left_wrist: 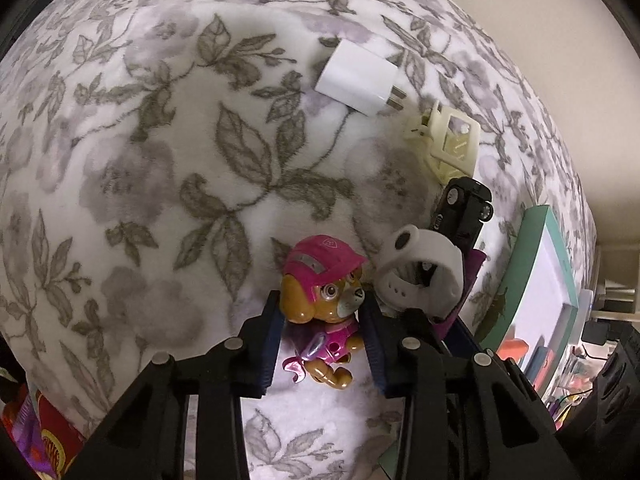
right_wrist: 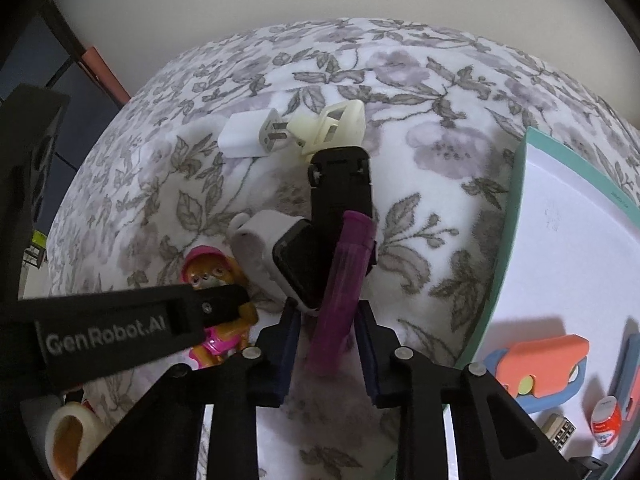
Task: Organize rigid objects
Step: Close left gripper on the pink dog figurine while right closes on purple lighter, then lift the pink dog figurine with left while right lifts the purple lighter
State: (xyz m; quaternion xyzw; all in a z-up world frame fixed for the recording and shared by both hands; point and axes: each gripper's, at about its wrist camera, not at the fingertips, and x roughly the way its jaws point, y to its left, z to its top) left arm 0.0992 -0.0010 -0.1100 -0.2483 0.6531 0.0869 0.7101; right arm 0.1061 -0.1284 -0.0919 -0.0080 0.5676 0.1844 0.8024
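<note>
My left gripper (left_wrist: 323, 312) is open around a pink-capped toy puppy (left_wrist: 324, 304) lying on the floral blanket (left_wrist: 160, 160); the jaws flank it without clear contact. My right gripper (right_wrist: 329, 322) is open around a purple tube (right_wrist: 342, 292), which leans on a white smartwatch (right_wrist: 280, 256) and a black toy car (right_wrist: 342, 188). The puppy (right_wrist: 208, 270) shows partly behind the left gripper's arm (right_wrist: 140, 320) in the right wrist view. A white charger plug (left_wrist: 358, 78) and a cream clip (left_wrist: 446, 140) lie farther off. The watch (left_wrist: 420, 276) and car (left_wrist: 464, 208) sit right of the puppy.
A teal-rimmed white tray (right_wrist: 516, 220) at the right holds an orange-and-blue item (right_wrist: 540, 368), a small red-and-white bottle (right_wrist: 606, 426) and other small pieces. A tape roll (right_wrist: 72, 436) lies at lower left. Red packaging (left_wrist: 48, 440) sits beyond the blanket edge.
</note>
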